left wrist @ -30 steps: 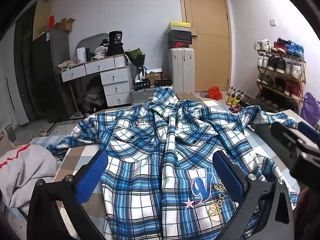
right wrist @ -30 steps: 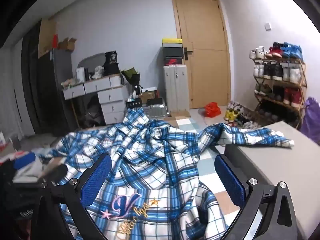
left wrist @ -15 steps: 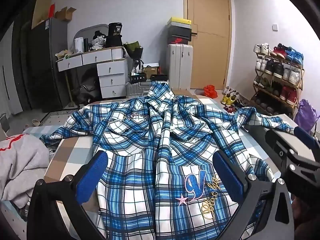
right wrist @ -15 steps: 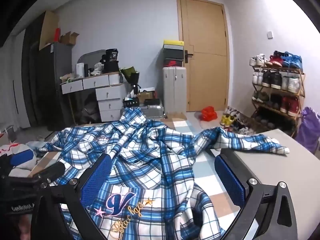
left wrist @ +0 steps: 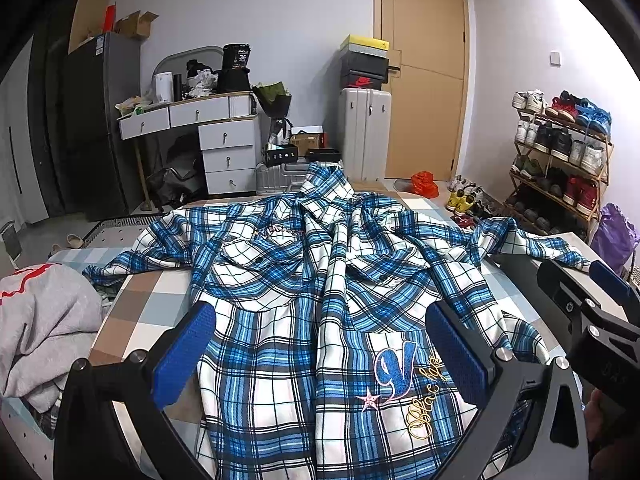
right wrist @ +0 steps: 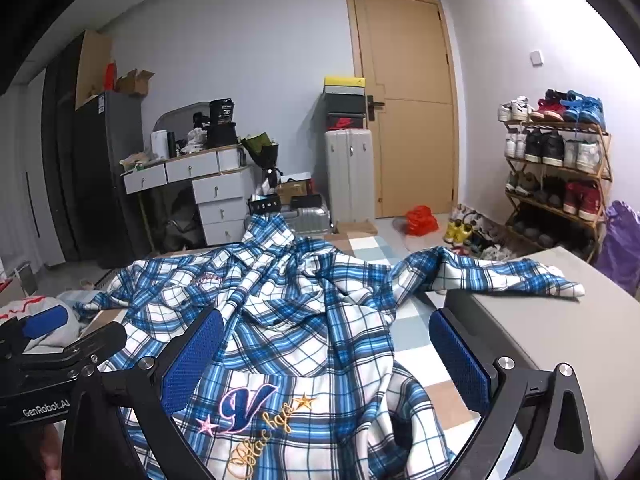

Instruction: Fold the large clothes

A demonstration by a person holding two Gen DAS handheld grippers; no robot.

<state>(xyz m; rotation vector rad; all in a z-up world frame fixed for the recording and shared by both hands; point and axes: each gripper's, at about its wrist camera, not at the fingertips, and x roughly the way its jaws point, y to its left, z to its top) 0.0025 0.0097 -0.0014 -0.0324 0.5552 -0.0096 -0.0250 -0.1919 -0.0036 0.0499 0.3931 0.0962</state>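
Both the left hand-held gripper (left wrist: pixel 320 356) and right hand-held gripper (right wrist: pixel 326 354), jaws spread and empty, hover over the hem of the shirt (left wrist: pixel 304 280), lying collar-away on the bed (left wrist: pixel 148 300), each sleeve nearer its own side's gripper.

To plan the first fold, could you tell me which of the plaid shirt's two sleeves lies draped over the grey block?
The shirt's sleeve toward the shoe rack; the other sleeve lies on the checked bedcover.

The bottom of the plaid shirt (left wrist: pixel 320 320) runs off the picture's lower edge. The gold words (under the big V) are too curly to read. The gray sweatshirt (left wrist: pixel 36 320) is cut off at the left.
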